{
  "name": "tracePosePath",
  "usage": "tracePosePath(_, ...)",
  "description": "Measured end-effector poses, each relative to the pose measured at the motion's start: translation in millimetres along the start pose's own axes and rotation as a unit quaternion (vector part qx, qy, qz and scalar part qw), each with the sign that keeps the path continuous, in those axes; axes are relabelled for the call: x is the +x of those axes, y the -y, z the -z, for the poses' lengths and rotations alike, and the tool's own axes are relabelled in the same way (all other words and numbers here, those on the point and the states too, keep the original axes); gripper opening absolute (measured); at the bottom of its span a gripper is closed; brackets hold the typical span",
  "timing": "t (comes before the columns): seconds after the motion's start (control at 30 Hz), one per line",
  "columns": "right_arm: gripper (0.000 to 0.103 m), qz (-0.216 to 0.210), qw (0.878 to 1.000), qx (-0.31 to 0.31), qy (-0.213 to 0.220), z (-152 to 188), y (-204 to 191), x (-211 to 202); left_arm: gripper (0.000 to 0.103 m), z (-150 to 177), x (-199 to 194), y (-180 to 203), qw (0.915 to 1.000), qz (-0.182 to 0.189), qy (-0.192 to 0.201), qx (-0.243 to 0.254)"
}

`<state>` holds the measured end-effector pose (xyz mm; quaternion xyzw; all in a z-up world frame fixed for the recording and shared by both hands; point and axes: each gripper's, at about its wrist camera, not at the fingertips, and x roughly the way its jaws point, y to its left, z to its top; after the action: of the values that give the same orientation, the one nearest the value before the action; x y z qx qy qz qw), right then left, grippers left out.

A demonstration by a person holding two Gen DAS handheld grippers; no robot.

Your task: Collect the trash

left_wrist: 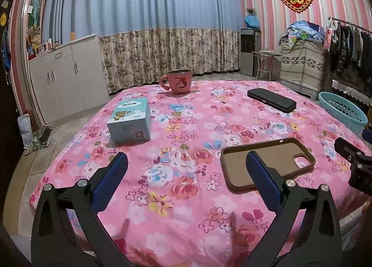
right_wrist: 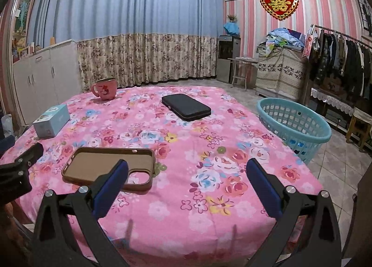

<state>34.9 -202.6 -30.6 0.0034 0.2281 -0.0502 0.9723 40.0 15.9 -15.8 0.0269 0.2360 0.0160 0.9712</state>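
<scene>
Phone case (right_wrist: pixel 109 167), brown and empty, lies nearest on the flowered surface (right_wrist: pixel 186 209), just ahead of both wide-open, empty grippers: left gripper (left_wrist: pixel 186 169), right gripper (right_wrist: pixel 187 174). It looks light, thin and flexible, so pinching one long rim seems best. Farther off sit a small box (left_wrist: pixel 130 123), black pouch (right_wrist: pixel 186 106) and pink mug (left_wrist: pixel 177 81); the blue basket (right_wrist: pixel 295 123) stands beside the surface.

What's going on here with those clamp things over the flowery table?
A person holds two handheld grippers over the table, meant for collecting trash. The left gripper and right gripper are both open and hold nothing. On the cloth lie a brown phone case, a black case, a small box and a pink mug. A teal basket stands beside the table.
</scene>
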Motion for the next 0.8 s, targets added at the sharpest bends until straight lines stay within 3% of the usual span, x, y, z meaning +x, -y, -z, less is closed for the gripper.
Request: tracePosePath(0.8, 0.099, -0.001, 1.0, -0.002, 0.003, 0.3, 0.2, -0.1, 0.098, 3.3, -5.7, 7.8, 0.9999, 0.004, 0.008, 0.007)
